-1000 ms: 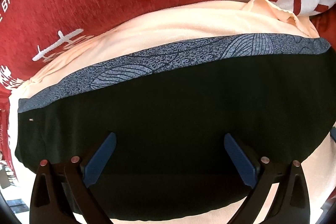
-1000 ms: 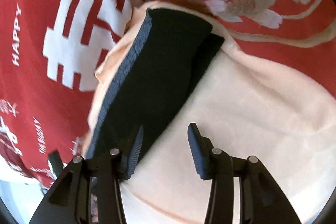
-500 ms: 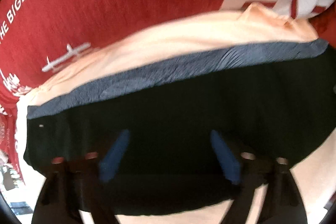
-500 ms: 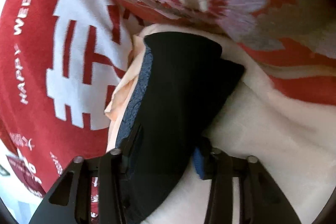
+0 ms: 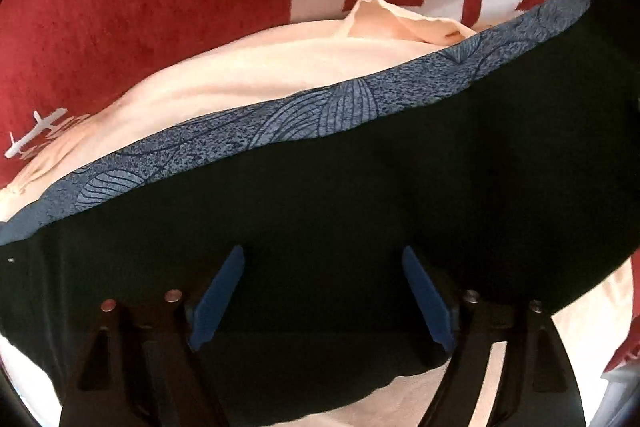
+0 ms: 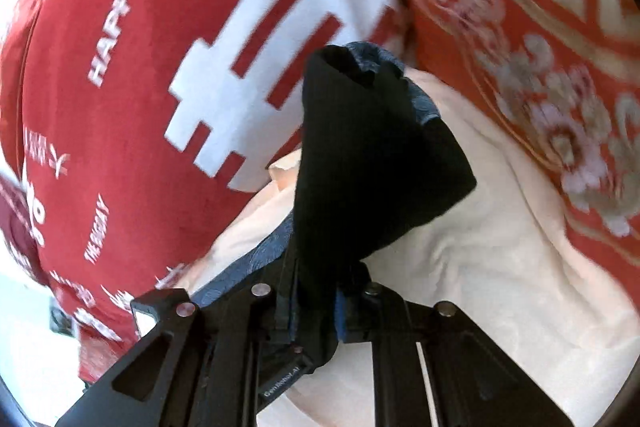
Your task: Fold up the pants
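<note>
The black pants with a blue patterned side stripe lie across a peach cloth. My left gripper is open, its blue pads spread over the black fabric, holding nothing. My right gripper is shut on one end of the pants and holds it lifted, so the fabric stands up in a bunched cone above the jaws.
A red blanket with white lettering lies under the peach cloth and shows in the right wrist view. A red floral quilt lies at the right. The peach cloth spreads beneath the lifted end.
My right gripper moved onto the pants' end, closed on it and lifted it. My left gripper narrowed its opening a little and shifted over the black fabric.
</note>
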